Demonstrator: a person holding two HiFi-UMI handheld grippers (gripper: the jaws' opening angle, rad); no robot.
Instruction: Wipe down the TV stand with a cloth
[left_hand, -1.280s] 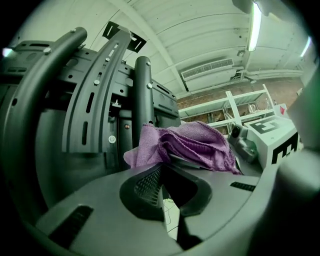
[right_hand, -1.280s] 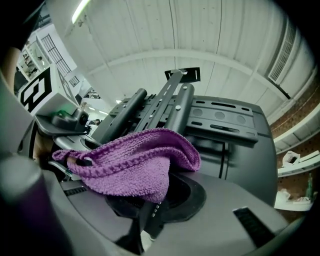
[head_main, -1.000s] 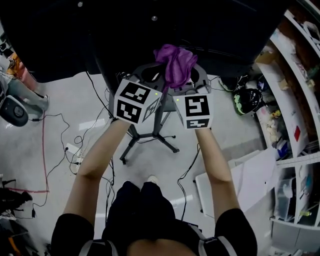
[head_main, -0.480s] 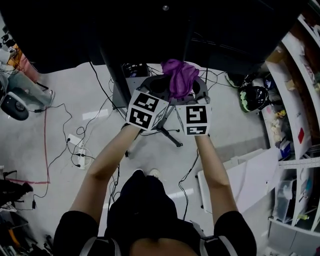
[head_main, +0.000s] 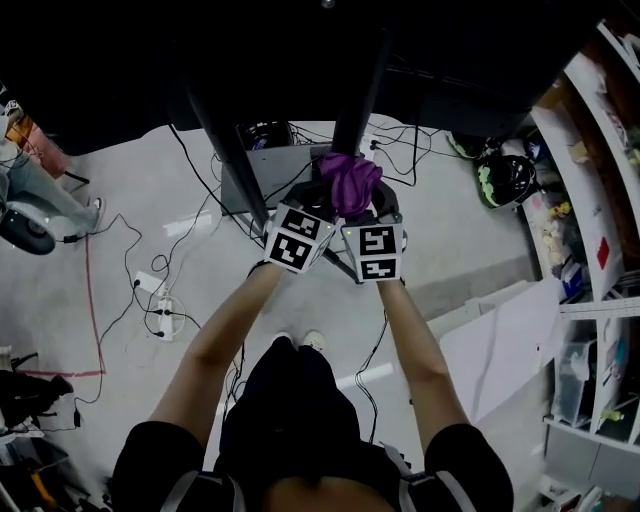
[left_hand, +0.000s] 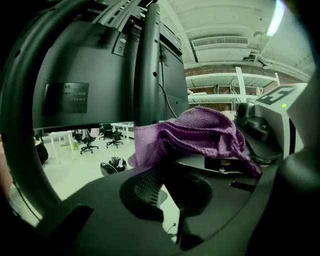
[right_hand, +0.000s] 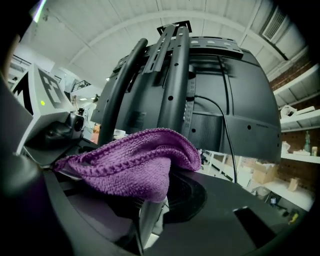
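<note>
A purple cloth (head_main: 350, 183) is bunched at the tip of my right gripper (head_main: 365, 207), which is shut on it. It lies right by the black perforated column (head_main: 358, 95) of the TV stand; contact cannot be made out. In the right gripper view the cloth (right_hand: 135, 160) drapes over the jaws of my right gripper (right_hand: 150, 205), with the column (right_hand: 175, 75) and the TV's back (right_hand: 240, 100) behind. My left gripper (head_main: 318, 197) is pressed alongside the right one. Its view shows the cloth (left_hand: 200, 132) to the right of the column (left_hand: 149, 60); its own jaws are a dark blur.
A curved black stand tube (head_main: 222, 130) rises left of the column and passes close to the left gripper (left_hand: 20, 100). Cables and a power strip (head_main: 160, 305) lie on the floor at the left. Shelves (head_main: 600, 150), a helmet (head_main: 503, 180) and a white board (head_main: 500, 350) are on the right.
Both grippers have moved forward together, away from my body, carrying the cloth up to the stand's column. The cloth stays in the right gripper.
</note>
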